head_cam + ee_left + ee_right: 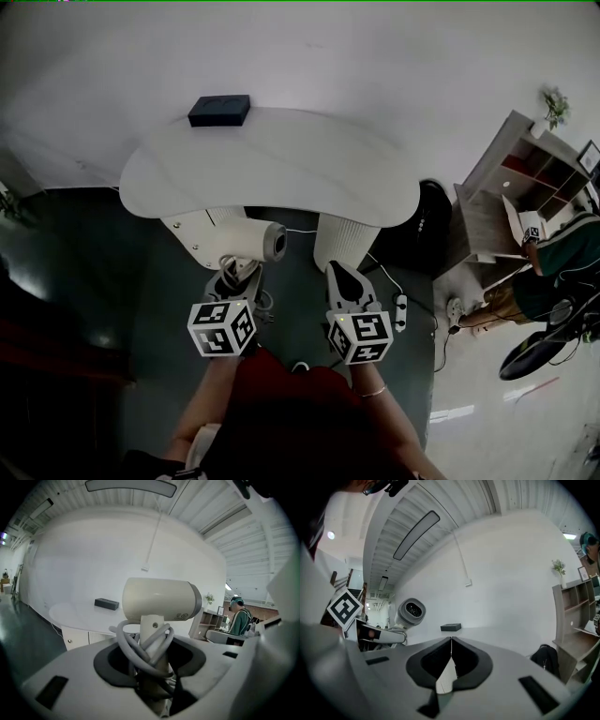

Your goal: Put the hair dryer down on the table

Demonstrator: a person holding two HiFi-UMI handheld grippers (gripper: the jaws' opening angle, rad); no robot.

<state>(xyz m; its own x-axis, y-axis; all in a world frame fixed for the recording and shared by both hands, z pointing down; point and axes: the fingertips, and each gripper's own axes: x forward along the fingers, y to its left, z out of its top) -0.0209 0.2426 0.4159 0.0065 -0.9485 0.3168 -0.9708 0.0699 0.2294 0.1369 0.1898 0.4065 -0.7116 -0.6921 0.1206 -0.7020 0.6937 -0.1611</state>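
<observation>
Left claw [234, 274]: mine, closed on the handle of the hair dryer [246, 241]. The moulded grey jaws press on it from both sides and their dark pads cup it.

Hair dryer: smooth cream plastic with a matte finish. A stubby round barrel lies level on top of a straight upright handle. A grey ring rims the mouth, which points toward my right side.

Cord [140, 649]: grey and rubbery-looking, looped several times round the handle in loose coils. It is bunched between my left jaws along with the handle.

Where the dryer is: in the air just short of the near edge of the table [281, 161] and above the dark floor [159, 281]. It touches neither.

Right claw [339, 274]: jaws pressed together with nothing between them. The ribbed black pads meet in one thin seam. It hangs beside my left claw, apart from the dryer.

Table: a white, smooth top with a rounded, bean-like outline, standing on white legs. One leg is ribbed.

Black box [219, 110]: flat, rectangular and matte, lying at the table's far edge, well apart from the dryer.

Marker cubes [222, 328]: white faces with black square patterns, one on each claw.

Shelf [534, 173]: pale wood with open square compartments, off to my right.
</observation>
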